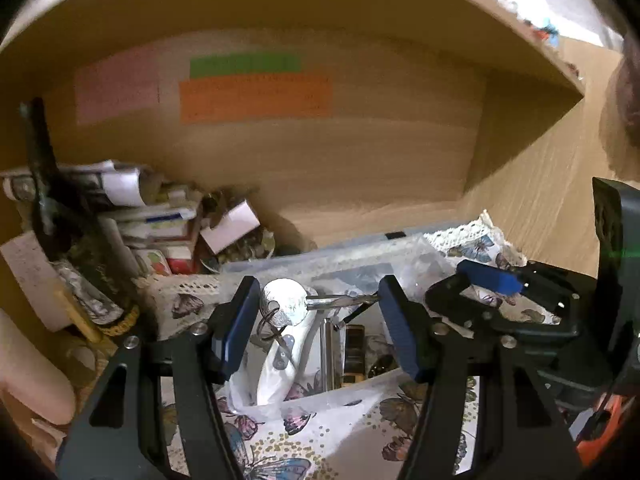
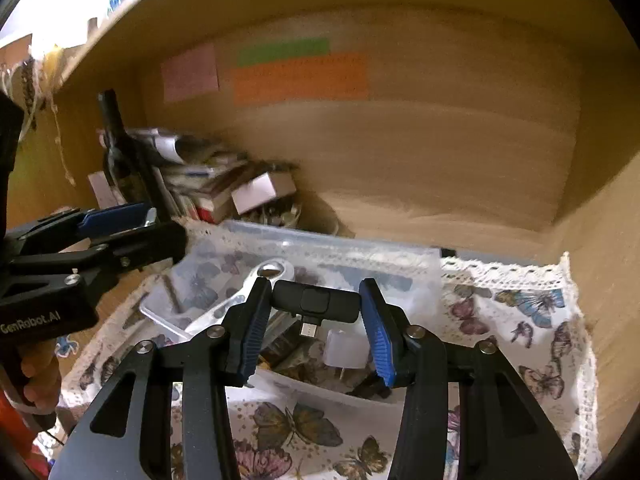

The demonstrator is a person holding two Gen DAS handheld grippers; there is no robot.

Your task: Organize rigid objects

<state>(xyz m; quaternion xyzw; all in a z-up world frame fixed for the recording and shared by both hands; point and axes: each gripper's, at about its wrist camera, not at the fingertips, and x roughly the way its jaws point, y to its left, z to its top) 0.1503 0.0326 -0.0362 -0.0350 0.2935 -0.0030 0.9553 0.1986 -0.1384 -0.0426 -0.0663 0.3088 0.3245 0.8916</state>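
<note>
My left gripper (image 1: 314, 304) is shut on a silver key with a shell-shaped fob (image 1: 286, 306), held crosswise over a clear plastic box (image 1: 304, 266). The box holds a white bottle opener (image 1: 280, 372) and other small items. My right gripper (image 2: 316, 304) is shut on a black USB-C dongle (image 2: 316, 300), held over the same box (image 2: 336, 250). The white opener (image 2: 240, 300) lies inside, left of it. The left gripper (image 2: 116, 220) shows at the left of the right wrist view; the right gripper (image 1: 488, 280) shows at the right of the left wrist view.
The box stands on a butterfly-print lace cloth (image 2: 532, 320) inside a wooden shelf compartment. A dark bottle (image 2: 120, 160) and a heap of small boxes and papers (image 2: 224, 184) crowd the back left corner. Coloured sticky notes (image 2: 300, 76) hang on the back wall.
</note>
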